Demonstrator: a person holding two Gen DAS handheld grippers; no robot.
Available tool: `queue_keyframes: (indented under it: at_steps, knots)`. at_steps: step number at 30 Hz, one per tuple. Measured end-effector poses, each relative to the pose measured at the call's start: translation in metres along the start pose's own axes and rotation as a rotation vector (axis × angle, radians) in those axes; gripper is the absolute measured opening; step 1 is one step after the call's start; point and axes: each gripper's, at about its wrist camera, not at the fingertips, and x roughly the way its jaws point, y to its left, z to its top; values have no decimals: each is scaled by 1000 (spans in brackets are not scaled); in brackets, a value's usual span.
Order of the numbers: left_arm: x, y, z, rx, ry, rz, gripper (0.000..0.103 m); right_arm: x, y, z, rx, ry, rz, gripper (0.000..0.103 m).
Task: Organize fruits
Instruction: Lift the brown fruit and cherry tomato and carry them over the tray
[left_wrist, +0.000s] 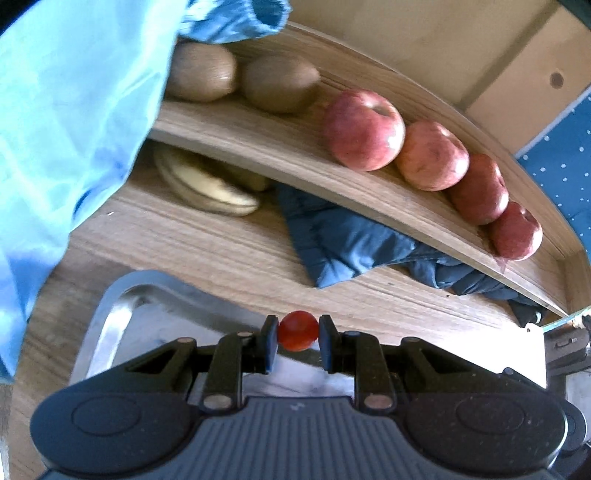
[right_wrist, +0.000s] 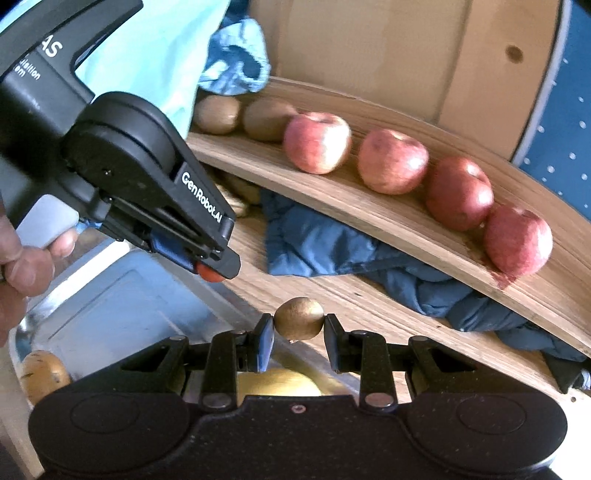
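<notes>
1. Clamped between the fingers of the left gripper (left_wrist: 297, 341) is a small red tomato (left_wrist: 297, 330), round, so no long axis shows; it hangs above the near edge of a metal tray (left_wrist: 110, 317).
2. Pinched in the right gripper (right_wrist: 299, 338) is a brown kiwi (right_wrist: 299, 318), its long axis running sideways from one pad to the other, above the same tray's far rim.
3. Open room: bare wood of the lower shelf (left_wrist: 192, 243) lies between the tray and a crumpled dark blue cloth (left_wrist: 343, 240); the upper shelf's front lip arches over this space.
4. The tray holds a tan fruit (right_wrist: 42, 373) at its left corner and a yellow one (right_wrist: 280, 382) partly hidden behind the right gripper.
5. On the upper shelf (left_wrist: 280, 147), two kiwis (left_wrist: 201, 72) lie side by side at the left; four red apples (left_wrist: 364, 129) follow in a row toward the right end.
6. Bananas (left_wrist: 210, 184) lie under the upper shelf, left of the cloth.
7. A light blue sleeve (left_wrist: 74, 110) covers the left of the view.
</notes>
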Motion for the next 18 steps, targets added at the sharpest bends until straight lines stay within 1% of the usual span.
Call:
queue_keyframes:
  at_steps: [7,18]
  knots:
    - [-9,21,-6,-31,-7,19,25,0,21,0,-38,3,43,31]
    - [-16,37,-19,-60,0,39,25,-1,42,-5,-90,18,101,31]
